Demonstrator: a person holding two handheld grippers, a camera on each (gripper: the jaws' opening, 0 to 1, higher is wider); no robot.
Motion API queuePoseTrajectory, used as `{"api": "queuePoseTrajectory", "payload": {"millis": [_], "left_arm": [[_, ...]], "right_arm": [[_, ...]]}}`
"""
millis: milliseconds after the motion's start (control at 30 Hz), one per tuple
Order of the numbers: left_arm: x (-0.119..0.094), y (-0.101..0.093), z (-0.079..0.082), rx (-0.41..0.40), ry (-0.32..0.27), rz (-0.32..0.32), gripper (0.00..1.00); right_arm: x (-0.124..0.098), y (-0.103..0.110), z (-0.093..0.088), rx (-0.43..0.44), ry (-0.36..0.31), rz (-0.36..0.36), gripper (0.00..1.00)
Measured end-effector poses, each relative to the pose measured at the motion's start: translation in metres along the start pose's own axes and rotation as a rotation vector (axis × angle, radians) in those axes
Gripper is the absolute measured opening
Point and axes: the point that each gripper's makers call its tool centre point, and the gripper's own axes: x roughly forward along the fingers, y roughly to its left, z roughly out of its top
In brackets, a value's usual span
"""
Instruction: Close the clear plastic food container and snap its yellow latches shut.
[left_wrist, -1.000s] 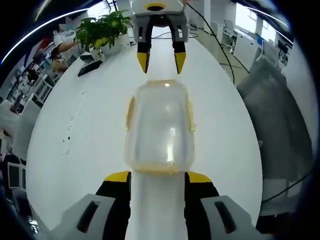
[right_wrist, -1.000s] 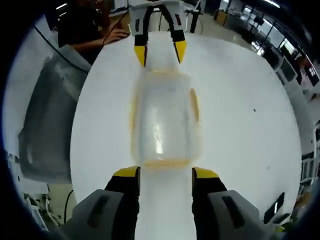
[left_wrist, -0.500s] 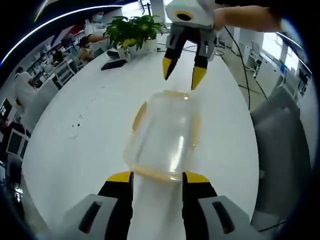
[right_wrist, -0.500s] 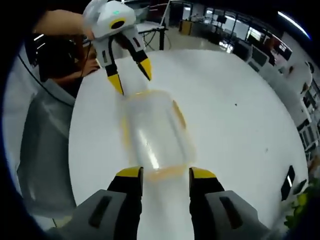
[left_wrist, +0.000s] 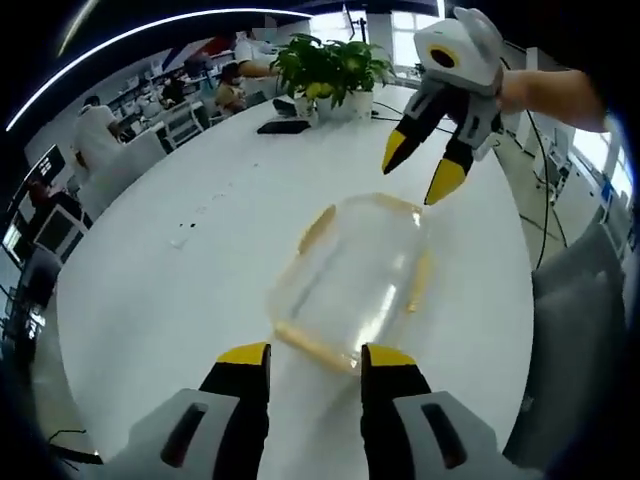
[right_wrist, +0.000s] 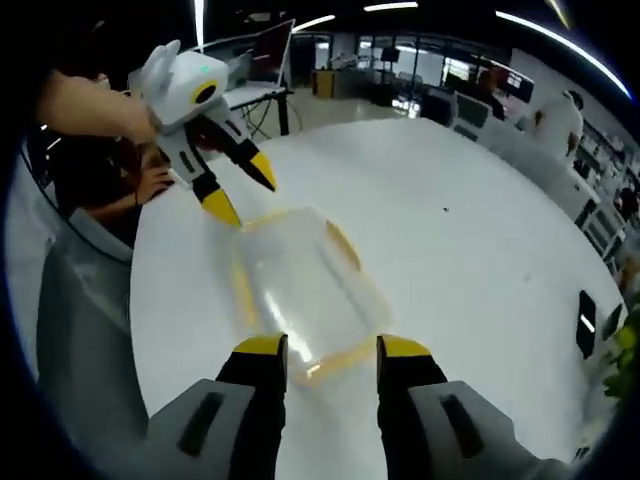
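Observation:
The clear plastic food container (left_wrist: 355, 280) lies on the white table (left_wrist: 180, 290) with its lid on and yellow latches (left_wrist: 318, 228) along its edges. My left gripper (left_wrist: 315, 358) is open, its yellow tips just at the container's near end. My right gripper (left_wrist: 420, 172), also open, hovers tilted above the far end, held by a hand. From the right gripper view, the container (right_wrist: 300, 285) lies slantwise in front of my right gripper (right_wrist: 332, 348). My left gripper (right_wrist: 243, 193) hangs over its far corner.
Potted plants (left_wrist: 330, 65) and a dark phone (left_wrist: 283, 126) sit at the table's far end. A grey chair (left_wrist: 580, 330) stands beside the table edge. Another phone (right_wrist: 585, 325) lies to the right. People sit at desks beyond.
Both cameras have swung sideways, so the container now sits askew in each view. Each gripper has lifted off its end of the container and tilted. The jaws stay open.

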Motion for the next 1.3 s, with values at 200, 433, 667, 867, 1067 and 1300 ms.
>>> {"api": "queuePoseTrajectory", "payload": {"millis": [200,433,667,867,1067,1300], "left_arm": [[0.003,-0.001,0.006,-0.051,-0.036,0.042,0.29],[0.005,-0.001,0.004,-0.21,-0.073,0.059,0.28],[0.009,-0.005,0.0,-0.263,-0.083,0.069,0.27],[0.011,-0.006,-0.001,-0.314,-0.094,0.074,0.27],[0.014,-0.007,0.0,-0.342,-0.107,0.066,0.27],[0.014,-0.007,0.001,-0.36,-0.117,0.07,0.27]], "right_arm": [[0.002,-0.003,0.001,0.092,-0.057,-0.042,0.3],[0.004,-0.011,-0.002,0.217,-0.122,-0.096,0.29],[0.006,-0.01,0.0,0.266,-0.156,-0.124,0.29],[0.012,-0.006,-0.006,0.317,-0.165,-0.128,0.28],[0.014,-0.007,-0.015,0.353,-0.171,-0.156,0.28],[0.017,-0.006,-0.019,0.416,-0.191,-0.152,0.28]]}}
